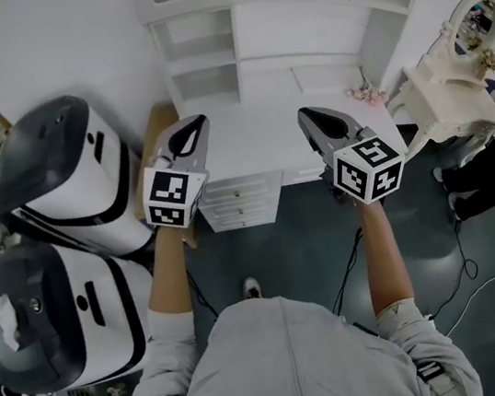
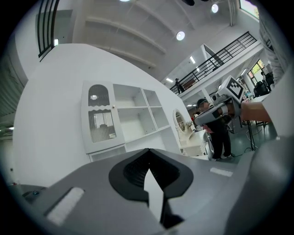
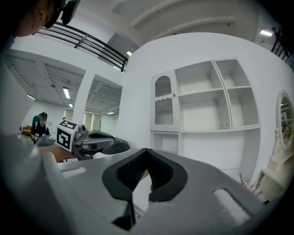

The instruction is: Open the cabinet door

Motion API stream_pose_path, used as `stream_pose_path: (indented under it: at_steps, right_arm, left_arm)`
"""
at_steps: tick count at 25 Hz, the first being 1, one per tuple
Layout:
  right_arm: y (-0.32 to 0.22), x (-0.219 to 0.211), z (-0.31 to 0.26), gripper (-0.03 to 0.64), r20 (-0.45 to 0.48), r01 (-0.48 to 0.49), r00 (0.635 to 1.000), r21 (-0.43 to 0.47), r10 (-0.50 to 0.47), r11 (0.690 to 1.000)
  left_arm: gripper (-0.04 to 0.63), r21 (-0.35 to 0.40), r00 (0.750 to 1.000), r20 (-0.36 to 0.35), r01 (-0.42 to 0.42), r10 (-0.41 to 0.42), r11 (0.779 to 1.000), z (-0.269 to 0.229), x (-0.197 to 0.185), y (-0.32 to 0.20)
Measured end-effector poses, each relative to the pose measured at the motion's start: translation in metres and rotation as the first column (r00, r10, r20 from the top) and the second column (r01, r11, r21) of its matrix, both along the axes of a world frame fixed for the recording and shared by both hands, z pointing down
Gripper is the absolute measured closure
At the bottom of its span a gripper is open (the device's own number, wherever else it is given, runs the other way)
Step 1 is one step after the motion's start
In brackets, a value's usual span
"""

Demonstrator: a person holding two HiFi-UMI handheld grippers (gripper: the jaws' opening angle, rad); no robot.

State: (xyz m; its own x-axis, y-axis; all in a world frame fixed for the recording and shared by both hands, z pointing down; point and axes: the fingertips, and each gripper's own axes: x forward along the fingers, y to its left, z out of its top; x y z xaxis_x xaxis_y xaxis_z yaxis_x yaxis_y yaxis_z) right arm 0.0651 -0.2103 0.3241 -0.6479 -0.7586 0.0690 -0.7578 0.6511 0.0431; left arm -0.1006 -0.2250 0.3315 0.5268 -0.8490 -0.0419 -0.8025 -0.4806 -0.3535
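**Both tongs closed, cabinet ahead of us**

We hold both tools level toward the white cabinet; the left gripper has its jaws pressed together with nothing between them; the right gripper is likewise closed and empty; both are well apart from the furniture. The cabinet door, arched with a slatted panel, sits closed at the unit's upper left, beside open shelves; drawers lie below the counter; a white dressing table stands to the right.
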Motion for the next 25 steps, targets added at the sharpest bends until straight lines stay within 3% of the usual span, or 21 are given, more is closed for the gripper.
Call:
stream_pose_path:
  at_steps: [15,25]
  right_arm:
    - [-0.076,-0.039,-0.005,0.615,0.008,-0.060,0.998,-0.002,0.060,0.998]
    - [-0.119,-0.056,-0.016,0.614,-0.002,-0.013,1.000,0.010,0.013,1.000]
  left_arm:
    - [0.577,-0.002,0.999,0.008,-0.054,0.054,0.999,0.001,-0.027,-0.079]
    - [0.575,0.006,0.999,-0.032,-0.010,0.011,1.000,-0.012,-0.038,-0.131]
